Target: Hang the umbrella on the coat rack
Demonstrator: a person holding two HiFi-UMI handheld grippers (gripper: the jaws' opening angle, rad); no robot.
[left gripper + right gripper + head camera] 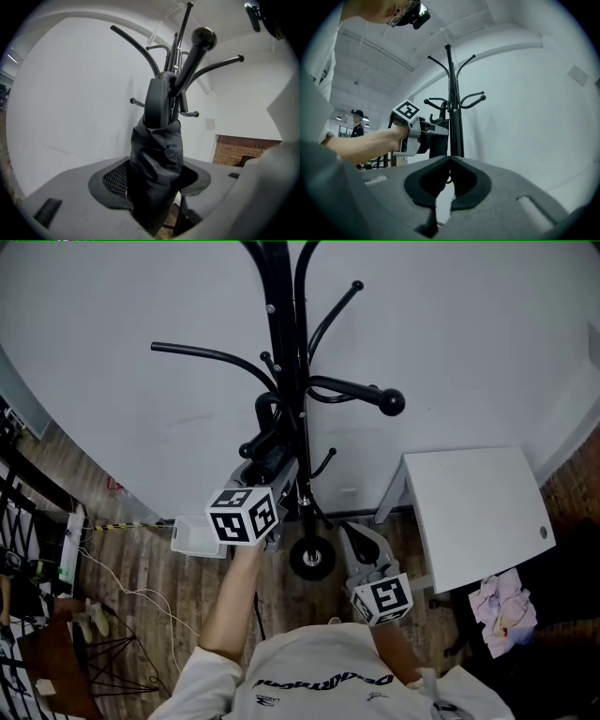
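While left gripper (154, 185) jaws clamp folded umbrella (157, 150) beside coat rack (281, 334), right gripper (450, 161) jaws closed, empty.

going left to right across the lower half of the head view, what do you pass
white plastic box → left gripper holding the black folded umbrella → round black base of the coat rack → right gripper → crumpled pinkish cloth

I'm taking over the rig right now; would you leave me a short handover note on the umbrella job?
Left gripper: shut on the folded umbrella.
Right gripper: shut, empty.
The handle is up among the arms of the coat rack; whether it has caught one, I cannot tell.
Left to do: seat the handle on an arm, release, draw back.
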